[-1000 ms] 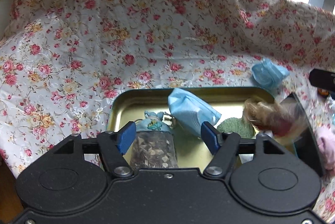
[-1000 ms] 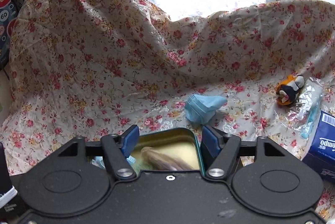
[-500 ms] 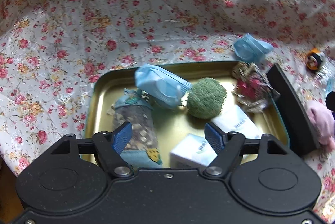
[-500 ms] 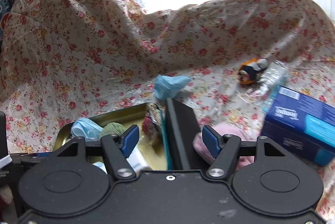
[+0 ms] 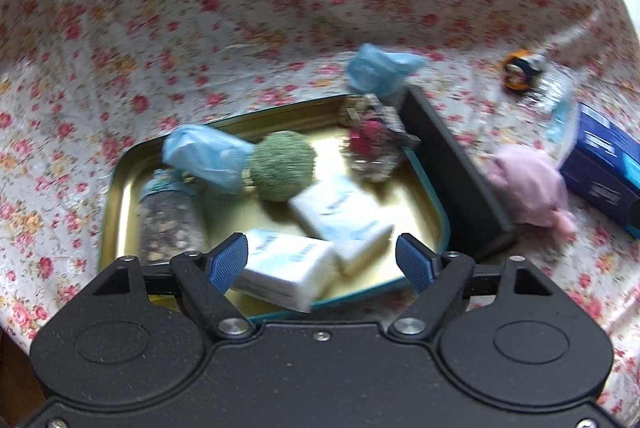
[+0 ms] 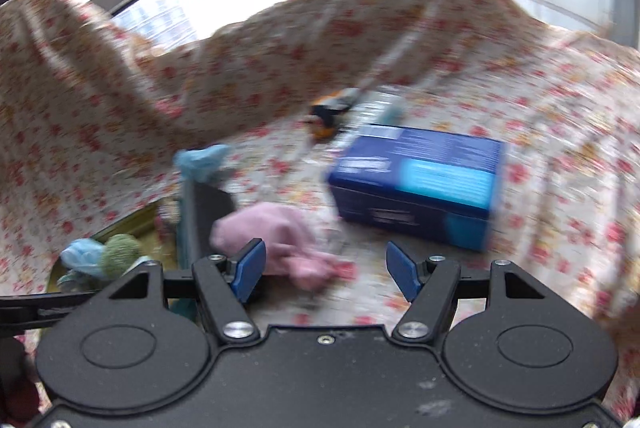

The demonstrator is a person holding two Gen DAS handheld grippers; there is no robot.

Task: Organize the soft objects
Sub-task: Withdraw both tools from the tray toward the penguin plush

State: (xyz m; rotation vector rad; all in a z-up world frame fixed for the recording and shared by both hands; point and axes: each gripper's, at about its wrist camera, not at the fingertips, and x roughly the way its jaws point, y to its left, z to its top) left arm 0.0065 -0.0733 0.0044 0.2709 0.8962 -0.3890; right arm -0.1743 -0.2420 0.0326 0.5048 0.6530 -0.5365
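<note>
**Both grippers swing right over the floral cloth**

Left wrist: the left gripper (image 5: 322, 262) has just been widening its fingers, spread with nothing pinched. A second ago it hung over the sachet; now the whole gold tin (image 5: 120, 187) shows, holding two white tissue packs (image 5: 340, 216), a fuzzy green ball (image 5: 284, 169), a blue mask (image 5: 204, 155).

Right wrist: the right gripper (image 6: 324, 270), fingers spread and empty, now faces the pink soft toy (image 6: 276, 232) and blue box (image 6: 420, 183), beside the tin's right edge.

Left tool (image 5: 321, 260) has just been opening (nothing pinched), right tool (image 6: 326, 270) gapes empty too, both angled downward.
</note>
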